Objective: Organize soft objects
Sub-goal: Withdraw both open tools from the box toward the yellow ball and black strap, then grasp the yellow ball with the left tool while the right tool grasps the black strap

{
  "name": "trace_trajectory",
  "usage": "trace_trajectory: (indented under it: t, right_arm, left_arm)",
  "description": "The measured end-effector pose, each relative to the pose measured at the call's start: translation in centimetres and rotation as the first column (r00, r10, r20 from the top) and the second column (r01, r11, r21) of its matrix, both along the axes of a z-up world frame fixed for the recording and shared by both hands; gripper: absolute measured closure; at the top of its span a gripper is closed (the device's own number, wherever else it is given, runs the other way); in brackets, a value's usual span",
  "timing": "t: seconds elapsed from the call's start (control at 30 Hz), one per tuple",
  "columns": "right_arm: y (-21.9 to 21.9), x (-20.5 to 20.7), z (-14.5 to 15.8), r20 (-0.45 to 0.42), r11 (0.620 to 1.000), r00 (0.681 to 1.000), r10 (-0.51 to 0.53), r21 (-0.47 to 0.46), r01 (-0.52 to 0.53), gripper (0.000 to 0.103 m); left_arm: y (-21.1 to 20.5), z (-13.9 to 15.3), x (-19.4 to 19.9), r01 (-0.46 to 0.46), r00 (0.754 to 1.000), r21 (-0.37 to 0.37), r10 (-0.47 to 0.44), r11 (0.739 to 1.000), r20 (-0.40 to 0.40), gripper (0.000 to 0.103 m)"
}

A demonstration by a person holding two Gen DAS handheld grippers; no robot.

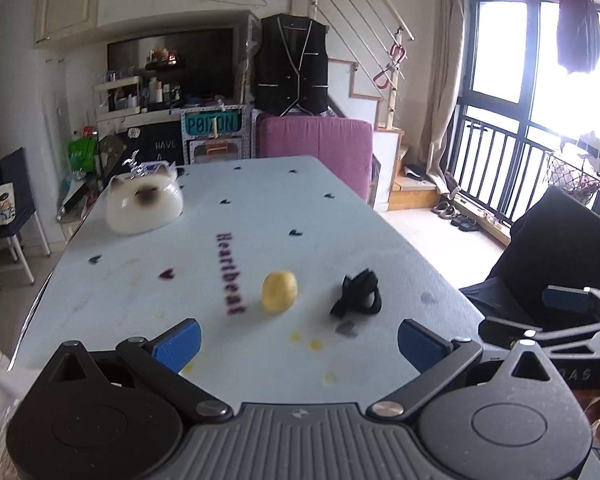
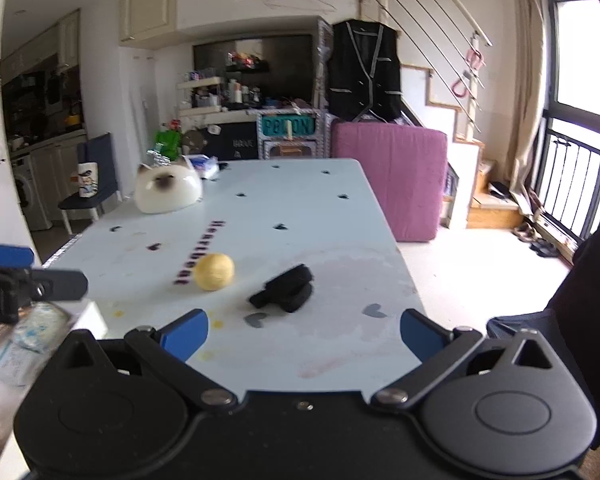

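Both claws spread wide and empty, left gripper (image 1: 298,342), right gripper (image 2: 304,334), above near edge of table (image 1: 340,208); yellow ball (image 1: 279,291) round, matte; crumpled black cloth (image 1: 358,294) just beside it, toward right edge; white cat-face bowl (image 1: 144,210) near far left corner

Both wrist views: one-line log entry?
left gripper: open, empty | right gripper: open, empty | yellow ball, black cloth: on table, untouched
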State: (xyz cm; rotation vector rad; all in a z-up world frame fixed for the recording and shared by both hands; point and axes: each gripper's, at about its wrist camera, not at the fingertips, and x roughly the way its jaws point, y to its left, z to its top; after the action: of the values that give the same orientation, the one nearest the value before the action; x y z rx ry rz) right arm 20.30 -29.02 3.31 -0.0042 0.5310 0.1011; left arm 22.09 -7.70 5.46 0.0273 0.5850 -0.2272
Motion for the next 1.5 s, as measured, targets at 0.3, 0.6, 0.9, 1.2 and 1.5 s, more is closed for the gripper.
trace_trajectory:
  t: [0.3,0.6,0.9,1.2,1.5]
  right_arm:
    - [-1.0,5.5,-2.4,-0.038,1.000,0.999,0.007,0.014,-0.006,0.000]
    - [0.1,11.9,-4.7,0.006,0.959,0.969,0.245,-0.150,-0.241,0.000]
    - [2.4,17.9,-8.0,-0.065,0.906,0.925,0.375,-0.188,-0.380,0.001]
    - [3.0,21.3,-10.8,-0.132,0.901,0.908,0.398,-0.131,-0.414,0.026]
    - [2.5,20.5,-10.6,-0.115,0.912,0.915,0.388,-0.096,-0.399,0.052]
  left_arm:
    - [-0.8,-2.2,5.8,0.019,1.000,-0.033,-0.019,0.999,-0.014,0.004]
    - [0.6,-5.9,11.0,-0.028,0.998,-0.107,0.021,0.994,-0.064,0.015]
    - [1.0,-8.8,14.8,-0.039,0.997,-0.132,0.030,0.990,-0.067,0.015]
    - [1.2,-10.5,16.6,-0.029,0.998,-0.149,0.020,0.988,-0.060,0.020]
    - [0.6,-11.2,17.4,-0.022,0.997,-0.156,0.009,0.988,-0.081,0.035]
